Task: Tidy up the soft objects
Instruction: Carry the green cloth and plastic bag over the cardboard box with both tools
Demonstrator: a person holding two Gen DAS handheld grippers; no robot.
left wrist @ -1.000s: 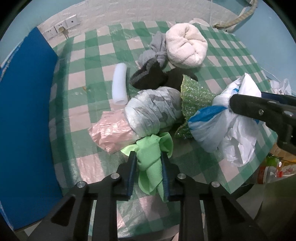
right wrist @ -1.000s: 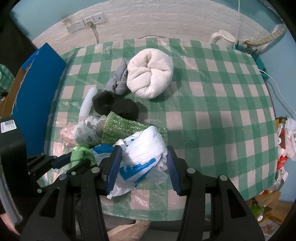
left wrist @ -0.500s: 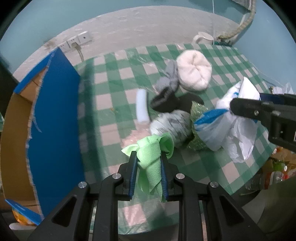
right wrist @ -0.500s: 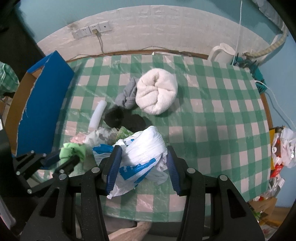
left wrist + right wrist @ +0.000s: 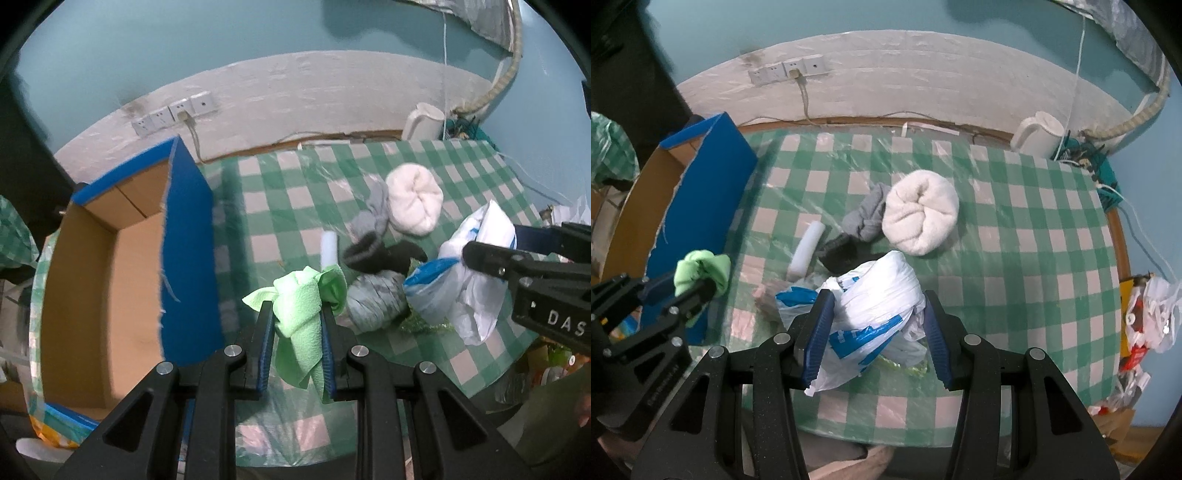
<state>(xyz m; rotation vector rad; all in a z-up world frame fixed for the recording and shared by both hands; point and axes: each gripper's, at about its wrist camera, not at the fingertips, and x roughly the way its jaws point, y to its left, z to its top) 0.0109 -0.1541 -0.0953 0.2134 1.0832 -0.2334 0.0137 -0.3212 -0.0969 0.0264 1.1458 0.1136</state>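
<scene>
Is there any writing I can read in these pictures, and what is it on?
"DAS": white letters on the black body of the right gripper, cut off by the picture's edge.
Faint embossed lettering on the left gripper body: too blurred to read.
Blue print on the white plastic bag: crumpled, unreadable.
Packets beside the table: too small to read.

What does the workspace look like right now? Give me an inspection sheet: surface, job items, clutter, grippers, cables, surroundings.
Surface: table with a green-and-white checked cloth under clear plastic.
Job's things: green cloth and white plastic bag are held; white rolled towel, grey sock, black sock, white foam tube and grey patterned bundle lie on the cloth.
Clutter: nothing seen beyond those.
Grippers: left gripper shut on the green cloth; right gripper shut on the white plastic bag.
Cables: cord plugged into the wall sockets.
Surroundings: open blue cardboard box at the table's left; white kettle at the far edge.
</scene>
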